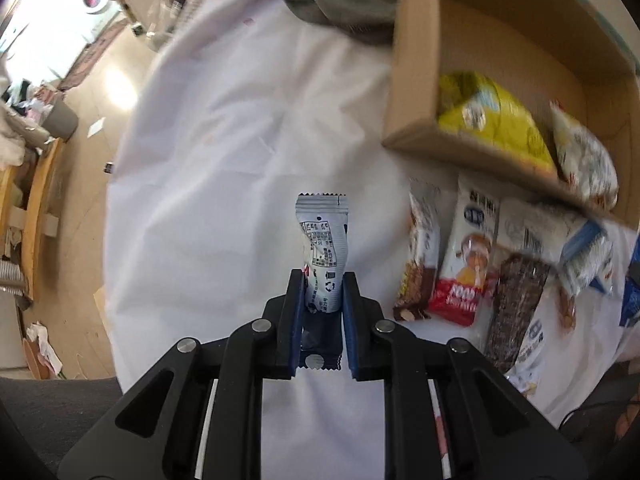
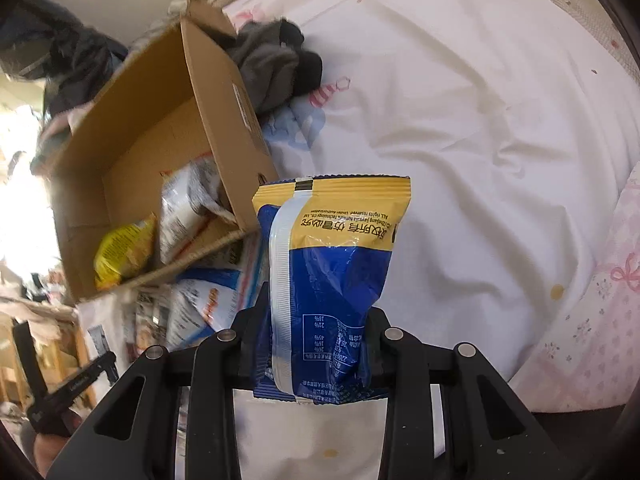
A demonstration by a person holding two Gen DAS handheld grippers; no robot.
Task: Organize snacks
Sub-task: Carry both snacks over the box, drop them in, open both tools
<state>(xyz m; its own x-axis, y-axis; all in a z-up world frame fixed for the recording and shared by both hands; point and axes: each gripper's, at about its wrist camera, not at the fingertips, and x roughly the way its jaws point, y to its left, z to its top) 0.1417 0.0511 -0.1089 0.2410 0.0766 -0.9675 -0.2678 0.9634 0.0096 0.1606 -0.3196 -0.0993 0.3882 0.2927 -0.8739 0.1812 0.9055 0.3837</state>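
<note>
Left wrist view has the left gripper (image 1: 322, 292) with its jaws clamped on a slim white-and-grey snack sachet with a zigzag top edge (image 1: 323, 246), held upright over the white bed sheet (image 1: 224, 152). Ahead and to the left the sheet lies bare and creased, running out to its curved edge above the wooden floor (image 1: 108, 68). To the right a brown cardboard box (image 1: 416, 80) sits open, its near rim just beyond a row of loose snack packets (image 1: 468, 264) lying flat on the sheet. Inside the box rest a yellow crinkled bag (image 1: 496, 120) and a white printed bag (image 1: 584, 160) that leans over the near rim.

Right wrist view shows the right gripper (image 2: 316, 344) with its jaws closed around a blue-and-yellow snack pouch with a white back seam (image 2: 332, 256), upright, its top edge near the box's corner. The box lies to the left; a grey crumpled cloth (image 2: 276, 64) touches its far wall. To the right the sheet spreads wide and open, ending at a pink patterned pillow (image 2: 592, 304).
</note>
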